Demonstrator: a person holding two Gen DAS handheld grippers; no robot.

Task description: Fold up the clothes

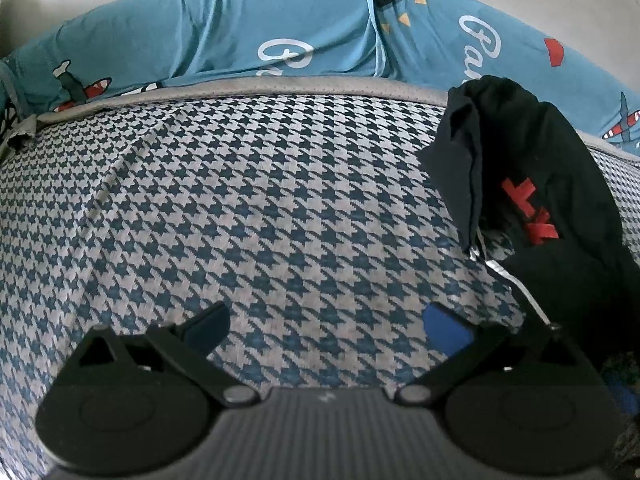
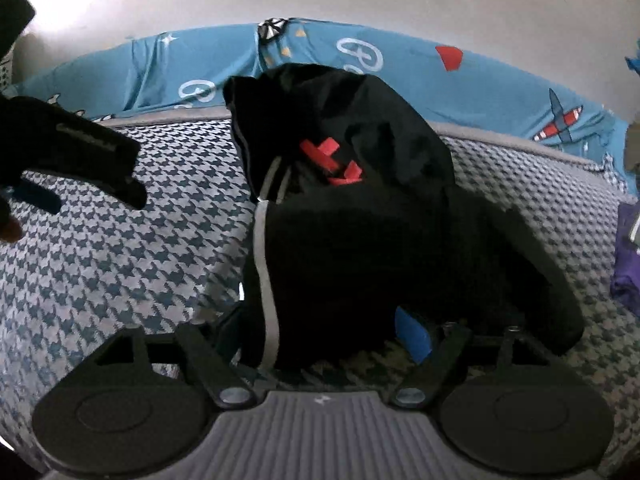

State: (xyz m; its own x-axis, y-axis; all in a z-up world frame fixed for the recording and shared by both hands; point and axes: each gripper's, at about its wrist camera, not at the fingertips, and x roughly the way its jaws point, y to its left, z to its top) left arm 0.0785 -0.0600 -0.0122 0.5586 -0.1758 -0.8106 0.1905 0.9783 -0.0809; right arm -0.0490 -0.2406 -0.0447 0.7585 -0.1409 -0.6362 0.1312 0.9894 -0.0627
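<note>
A crumpled black garment [image 2: 360, 240] with a red print and a grey stripe along one edge lies heaped on the houndstooth mat [image 1: 240, 200]. My right gripper [image 2: 326, 330] reaches into its near edge. The cloth fills the gap between the jaws and hides the left finger, while the blue pad of the right finger [image 2: 412, 336] still shows its face. In the left wrist view the same garment [image 1: 532, 184] sits to the right. My left gripper [image 1: 326, 326] hovers open over bare mat, holding nothing. It also shows at the left of the right wrist view, left gripper [image 2: 80, 152].
A blue bedsheet [image 1: 280, 28] with planes and white lettering runs along the back under a pale wall. Something purple [image 2: 628, 264] lies at the right edge. A grey border [image 1: 280, 86] edges the mat's far side.
</note>
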